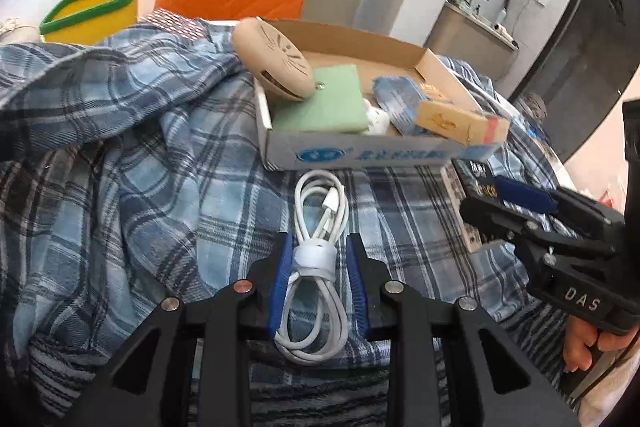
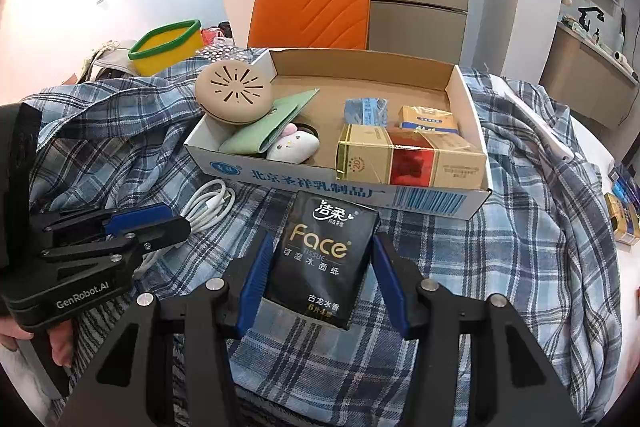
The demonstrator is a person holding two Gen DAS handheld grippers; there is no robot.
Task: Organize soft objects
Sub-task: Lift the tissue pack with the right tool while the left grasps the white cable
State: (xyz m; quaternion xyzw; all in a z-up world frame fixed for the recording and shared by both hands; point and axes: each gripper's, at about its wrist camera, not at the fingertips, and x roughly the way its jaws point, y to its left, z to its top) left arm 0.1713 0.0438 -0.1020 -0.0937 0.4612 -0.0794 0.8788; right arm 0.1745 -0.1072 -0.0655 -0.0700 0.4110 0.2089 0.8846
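A white plush toy [image 2: 293, 147] lies half hidden (under the green pouch [image 2: 266, 131]).

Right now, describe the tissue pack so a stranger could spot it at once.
Find the shallow cardboard box on the blue plaid cloth. Just in front of its printed front wall lies the tissue pack, flat between the right gripper's open blue fingers. It is the only black packet, lettered "Face" in gold.
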